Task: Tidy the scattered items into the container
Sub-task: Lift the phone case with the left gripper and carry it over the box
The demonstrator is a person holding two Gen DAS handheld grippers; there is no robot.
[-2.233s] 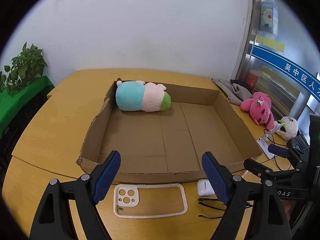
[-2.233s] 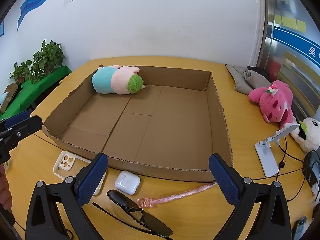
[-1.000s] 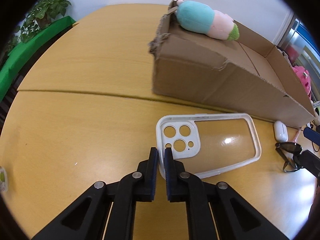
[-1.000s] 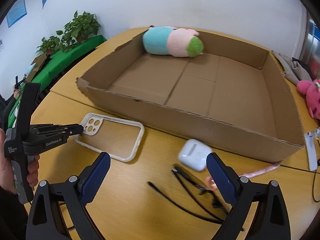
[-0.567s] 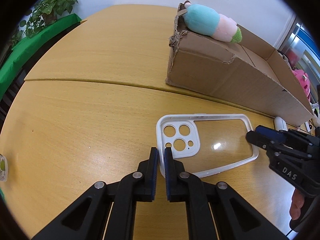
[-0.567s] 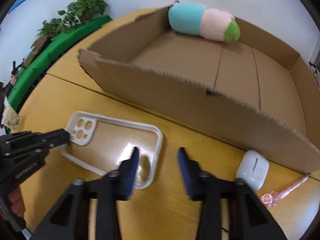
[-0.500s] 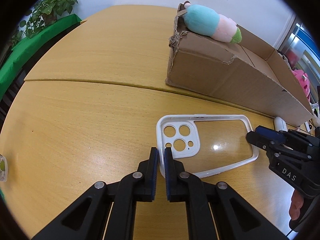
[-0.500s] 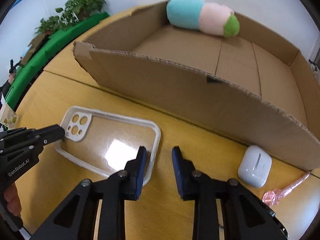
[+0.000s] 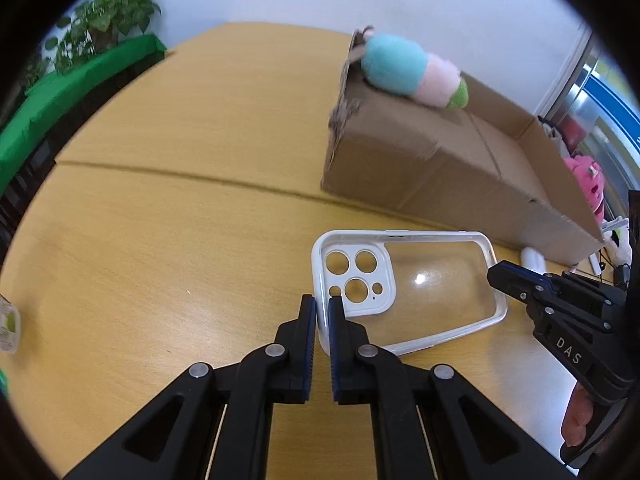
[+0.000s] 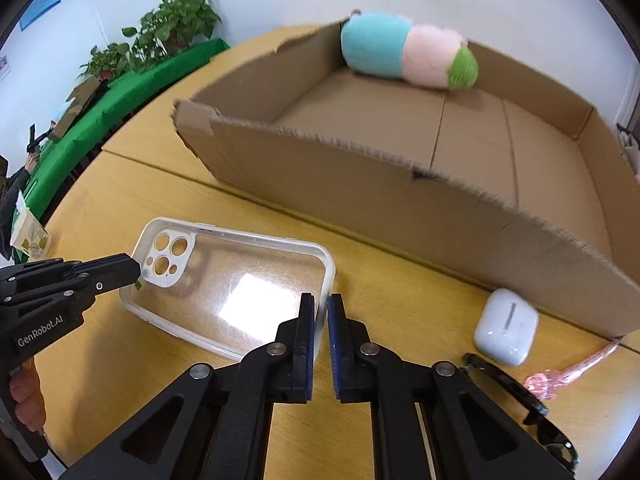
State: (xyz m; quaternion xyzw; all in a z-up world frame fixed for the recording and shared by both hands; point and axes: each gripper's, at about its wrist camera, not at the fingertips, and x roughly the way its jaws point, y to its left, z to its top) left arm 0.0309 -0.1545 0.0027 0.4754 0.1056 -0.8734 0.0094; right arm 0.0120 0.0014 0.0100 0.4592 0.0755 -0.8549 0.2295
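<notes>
Since a second ago the right tool has swung over from the earbud case and clamped on the plain end of the clear phone case with a white rim; the left tool stays clamped on its camera-hole end. This case lies on the wooden tabletop, just in front of the shallow brown cardboard box. A white earbud case sits beside the box wall.

both cameras ride low and close over the table, angled down along their fingers; they face the phone case from opposite ends, sharing it and the cardboard box.
</notes>
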